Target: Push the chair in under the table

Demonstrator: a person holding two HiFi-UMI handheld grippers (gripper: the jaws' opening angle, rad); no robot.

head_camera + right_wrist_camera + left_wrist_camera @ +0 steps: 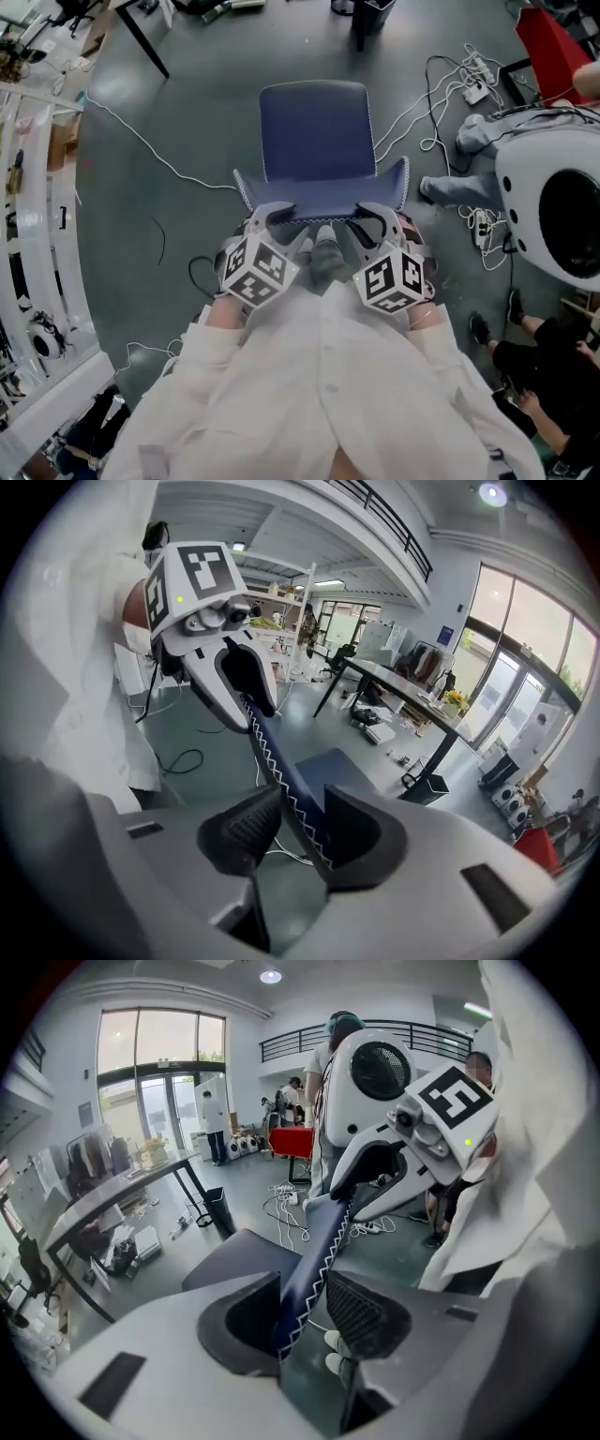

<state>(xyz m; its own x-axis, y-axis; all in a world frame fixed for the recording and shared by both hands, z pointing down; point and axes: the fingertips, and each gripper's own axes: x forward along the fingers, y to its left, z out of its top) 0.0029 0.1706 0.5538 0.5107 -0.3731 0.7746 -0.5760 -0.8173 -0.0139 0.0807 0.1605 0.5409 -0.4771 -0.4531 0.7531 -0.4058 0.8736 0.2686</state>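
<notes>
A dark blue chair stands on the grey floor just ahead of me, its seat pointing away. The top edge of its white-stitched backrest runs between both grippers' jaws. My left gripper straddles the left end of the edge and my right gripper the right end. In the left gripper view the backrest sits between the pads of the left gripper, tight to them. In the right gripper view the right gripper clamps the backrest likewise. A dark-legged table stands beyond the chair.
White cables and power strips lie on the floor left and right of the chair. A big white round machine and a seated person are at the right. White shelving lines the left. A black bin stands by the table.
</notes>
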